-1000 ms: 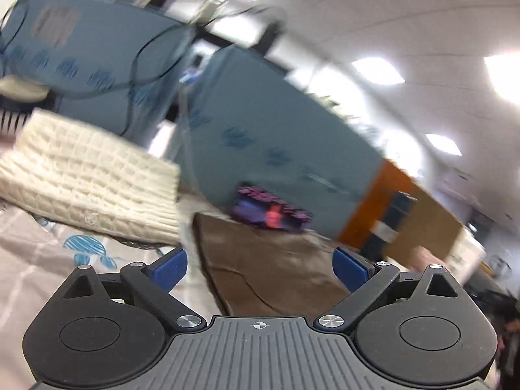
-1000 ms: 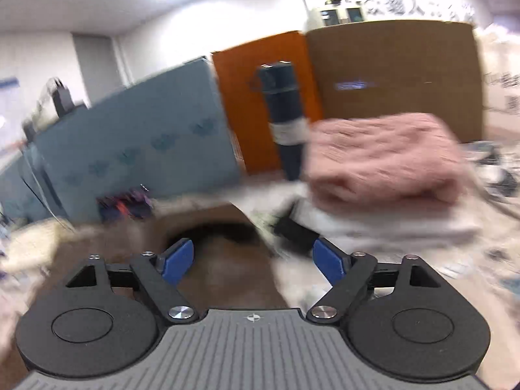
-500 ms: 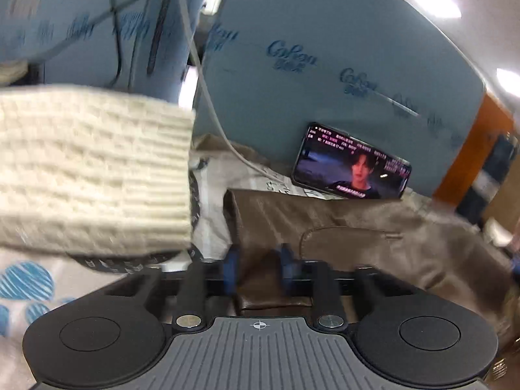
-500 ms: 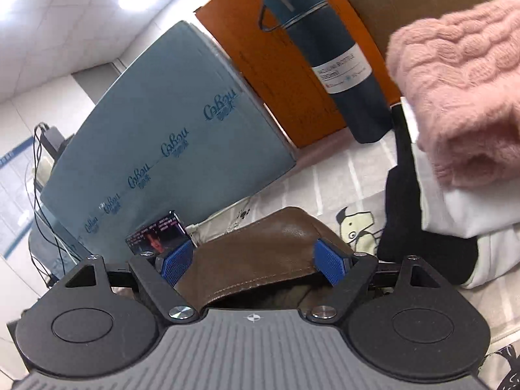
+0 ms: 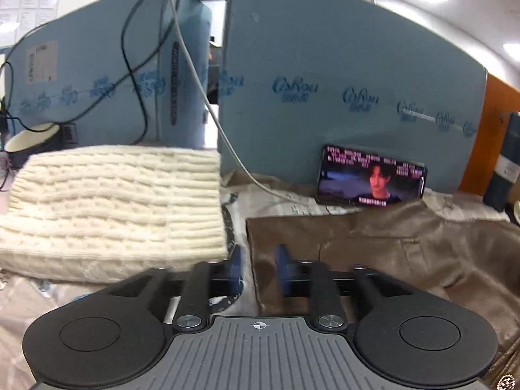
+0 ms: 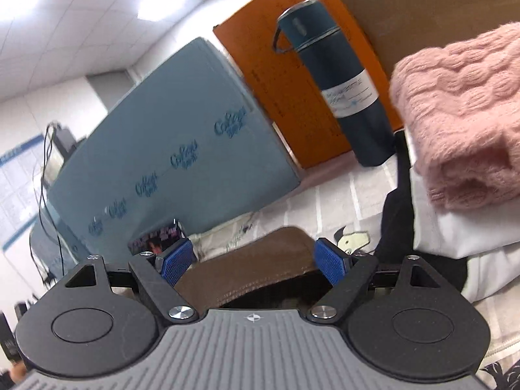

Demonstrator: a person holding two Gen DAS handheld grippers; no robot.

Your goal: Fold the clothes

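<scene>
Ahead of our tool we read a blue script logo, roughly "CoRou", repeated along the blue foam board [image 5: 341,74]. The captions on the phone screen [image 5: 372,180] and the flask label [image 6: 351,94] stay illegible.

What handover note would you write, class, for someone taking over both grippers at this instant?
Left gripper: open, jaws just been opening; the brown jacket's left edge lies between them, ungripped.
Right gripper: wide open around a jacket flap, not clamped.
Done: cream sweater folded beside the jacket; pink sweater folded on a stack.
Left: the jacket lies spread out; grip it and fold.
</scene>
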